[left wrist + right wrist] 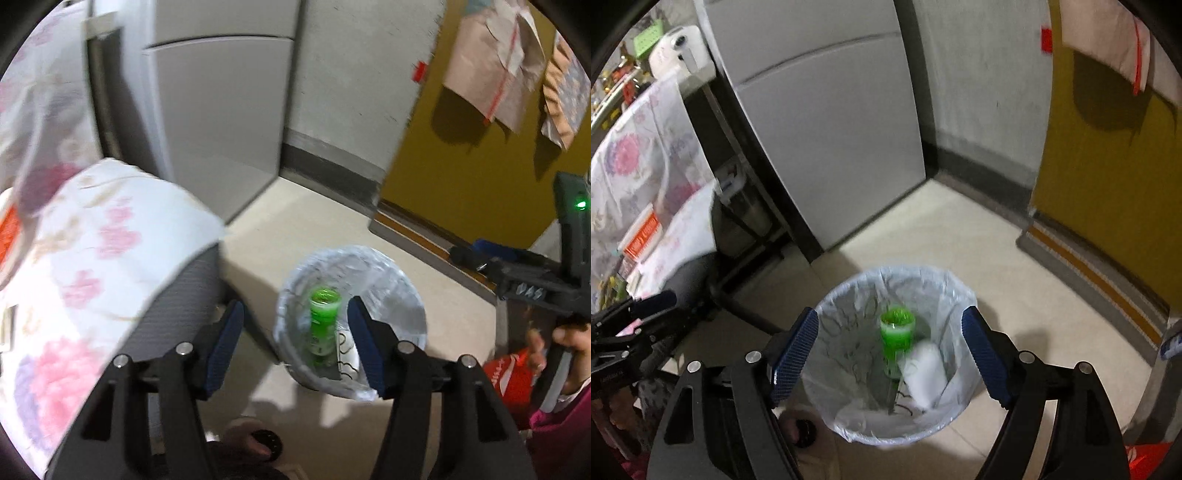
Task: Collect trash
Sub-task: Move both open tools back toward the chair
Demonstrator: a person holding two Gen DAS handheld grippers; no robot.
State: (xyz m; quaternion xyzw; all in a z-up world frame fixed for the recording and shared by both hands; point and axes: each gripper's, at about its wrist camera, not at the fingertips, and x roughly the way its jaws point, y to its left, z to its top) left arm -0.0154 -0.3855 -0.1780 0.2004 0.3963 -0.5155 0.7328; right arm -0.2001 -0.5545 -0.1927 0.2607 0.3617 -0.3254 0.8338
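Observation:
A trash bin point(369, 258) lined with a clear plastic bag stands on the pale floor; it also shows in the right wrist view point(849, 291). Inside it lie a green bottle point(323, 317) point(897, 338) and a white crumpled item point(925, 373) point(347, 354). My left gripper point(295, 343) is open and empty, above the bin's left side. My right gripper point(890, 358) is open and empty, right above the bin's mouth. The right gripper's body shows at the right edge of the left wrist view point(535, 280). The left gripper shows at the left of the right wrist view point(635, 325).
A chair with a floral cover point(96, 258) stands left of the bin. A grey fridge point(827, 129) stands behind it, by a white wall. A yellow door point(1108, 184) with a striped doormat point(1100, 273) is at the right. A red bag point(511, 376) hangs by the person's hand.

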